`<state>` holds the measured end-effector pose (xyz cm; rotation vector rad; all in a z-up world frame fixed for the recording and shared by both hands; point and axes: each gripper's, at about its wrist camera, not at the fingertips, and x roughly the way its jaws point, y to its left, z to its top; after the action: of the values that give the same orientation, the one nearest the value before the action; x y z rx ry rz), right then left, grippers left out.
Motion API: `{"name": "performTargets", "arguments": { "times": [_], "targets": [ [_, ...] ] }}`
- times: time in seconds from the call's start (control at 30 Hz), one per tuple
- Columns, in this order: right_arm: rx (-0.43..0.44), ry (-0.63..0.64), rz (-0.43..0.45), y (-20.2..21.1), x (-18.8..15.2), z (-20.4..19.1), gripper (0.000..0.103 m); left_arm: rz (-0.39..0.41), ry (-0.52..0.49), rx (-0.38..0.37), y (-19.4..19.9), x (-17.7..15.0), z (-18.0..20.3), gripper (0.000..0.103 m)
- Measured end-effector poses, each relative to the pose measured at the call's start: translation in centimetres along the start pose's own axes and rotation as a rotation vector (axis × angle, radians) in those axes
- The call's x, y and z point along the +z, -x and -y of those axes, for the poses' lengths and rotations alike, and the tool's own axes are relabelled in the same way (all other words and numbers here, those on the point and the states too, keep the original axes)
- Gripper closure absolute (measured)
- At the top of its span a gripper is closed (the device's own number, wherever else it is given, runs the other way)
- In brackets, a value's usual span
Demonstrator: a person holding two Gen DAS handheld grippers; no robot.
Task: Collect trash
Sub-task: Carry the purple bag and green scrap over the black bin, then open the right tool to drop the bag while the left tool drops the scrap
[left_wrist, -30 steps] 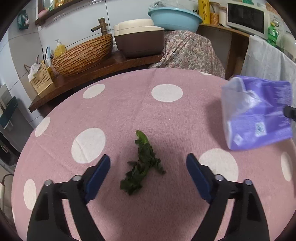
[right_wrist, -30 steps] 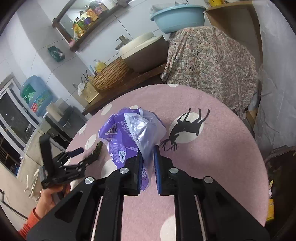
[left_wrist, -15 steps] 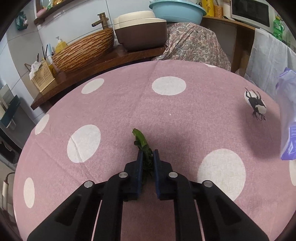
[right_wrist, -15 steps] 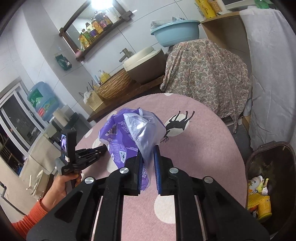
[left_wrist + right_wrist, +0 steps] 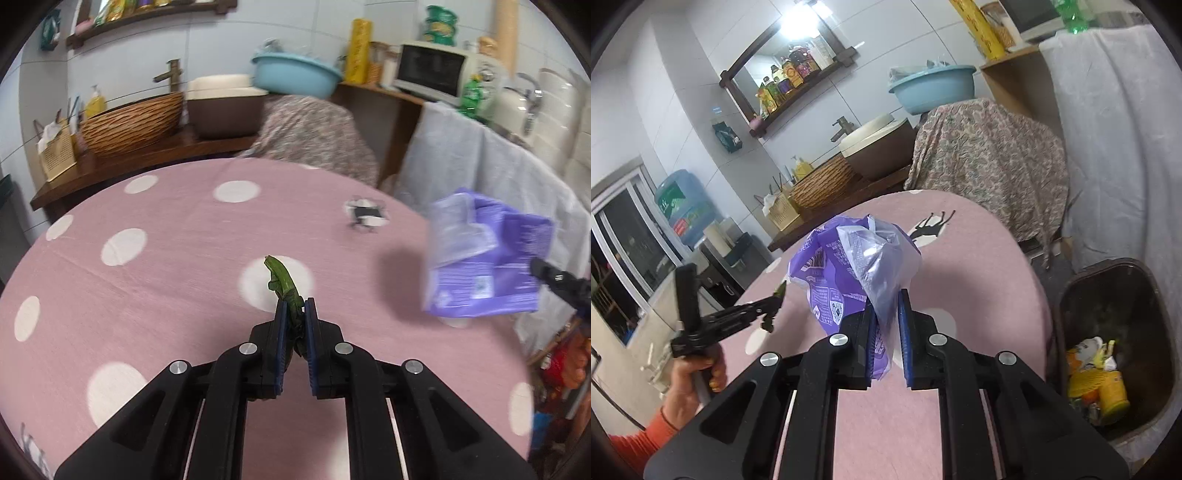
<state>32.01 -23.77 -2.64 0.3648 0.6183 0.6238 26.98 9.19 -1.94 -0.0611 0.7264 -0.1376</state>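
- Pinching a limp dark-green vegetable scrap (image 5: 286, 291), the left gripper (image 5: 294, 314) has its blue-padded jaws closed on the lower part, so the stalk end juts forward past the tips, clear of the pink round tablecloth with white dots (image 5: 155, 280) beneath.
- The right gripper (image 5: 886, 314) has its jaws clamped on a fold of a crumpled purple plastic packet (image 5: 831, 273); most of the packet bulges ahead of the jaws and a little to their left, off the cloth.
- Gripping the thin film at one edge lets the packet hang free, which should make it drop cleanly once the jaws part.
- A dark brown plastic bin (image 5: 1145, 291) stands on the floor to the right of the right jaws, below the table edge, with yellow and white rubbish already inside.
- Both pieces appear to be in carriage toward that bin; the packet is nearer it, the leaf scrap well apart to the left.
- A hand (image 5: 690, 373) holds the left gripper's handle.
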Motion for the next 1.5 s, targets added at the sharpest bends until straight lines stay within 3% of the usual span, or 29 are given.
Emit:
{"name": "performTargets", "arguments": {
  "times": [0.37, 0.57, 0.63, 0.73, 1.0, 1.27, 1.3, 1.47, 1.5],
  "targets": [
    [-0.126, -0.011, 0.130, 10.1, -4.8, 2.7, 0.091, 0.034, -0.079, -0.257, 2.7, -2.7, 13.2, 0.093],
    [-0.286, -0.061, 0.216, 15.3, -5.4, 6.5, 0.091, 0.010, -0.118, -0.368, 1.7, -2.7, 19.2, 0.093],
    [-0.381, -0.059, 0.223, 16.1, -5.4, 8.2, 0.091, 0.000, -0.129, -0.396, 1.3, -2.6, 20.8, 0.093],
    [-0.495, -0.054, 0.196, 15.6, -5.8, 10.5, 0.091, -0.030, -0.123, -0.444, 0.3, -2.4, 22.7, 0.093],
    [-0.632, -0.057, 0.037, 9.5, -7.3, 16.8, 0.091, -0.097, -0.161, -0.497, -2.6, -2.4, 27.9, 0.093],
    [-0.673, -0.090, -0.063, 4.6, -8.9, 21.2, 0.090, -0.179, -0.174, -0.499, -6.4, -2.5, 30.4, 0.093],
    [-0.671, -0.102, -0.073, 4.1, -9.1, 21.7, 0.088, -0.188, -0.171, -0.497, -6.8, -2.6, 30.6, 0.093],
    [-0.691, -0.137, -0.068, 3.1, -9.7, 23.1, 0.044, -0.231, -0.178, -0.465, -9.4, -2.4, 32.0, 0.093],
    [-0.686, -0.146, -0.059, 3.2, -9.9, 23.2, 0.044, -0.236, -0.180, -0.461, -9.8, -2.3, 32.2, 0.093]
  ]
}}
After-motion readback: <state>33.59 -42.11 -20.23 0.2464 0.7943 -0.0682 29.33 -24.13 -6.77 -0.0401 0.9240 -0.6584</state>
